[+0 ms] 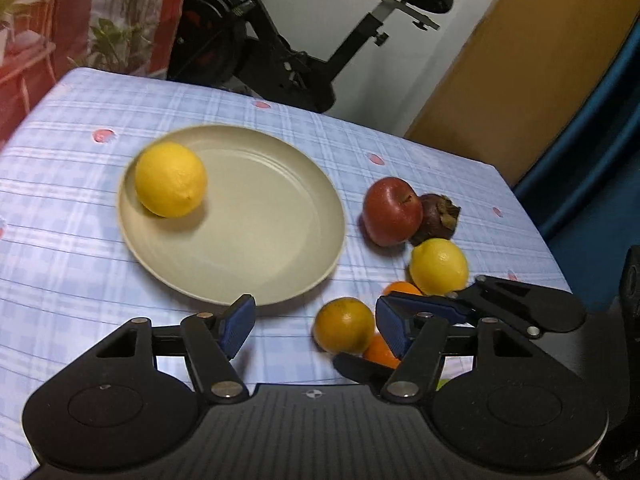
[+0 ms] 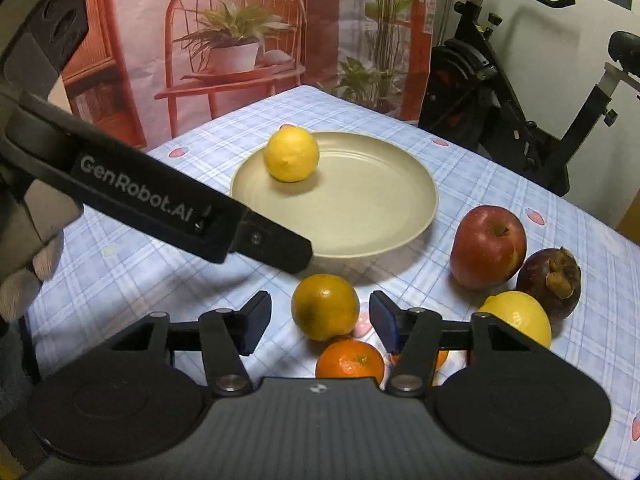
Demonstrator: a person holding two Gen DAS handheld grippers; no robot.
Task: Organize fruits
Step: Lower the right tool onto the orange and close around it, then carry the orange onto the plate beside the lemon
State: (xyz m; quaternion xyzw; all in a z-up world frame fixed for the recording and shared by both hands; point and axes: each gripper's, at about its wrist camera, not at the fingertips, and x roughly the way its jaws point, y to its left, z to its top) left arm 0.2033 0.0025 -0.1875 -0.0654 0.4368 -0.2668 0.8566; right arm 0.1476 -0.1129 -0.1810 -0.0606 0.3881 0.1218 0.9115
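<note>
Count: two lemons, one on the plate (image 2: 400,232), one (image 2: 516,316) on the tabletop (image 2: 120,280); one apple (image 2: 488,246); one mangosteen (image 2: 550,276); three oranges. Right gripper (image 2: 318,322) half open, the greenish orange (image 2: 325,306) between its pads, untouched. Left gripper (image 1: 316,326) half open, empty, near plate's front rim.

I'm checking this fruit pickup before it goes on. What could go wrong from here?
The right gripper is open around the greenish orange, with a small orange close beneath; closing may knock it away. The left gripper crowds the same fruit, so the fingers may collide. The lemon could roll off the plate.
</note>
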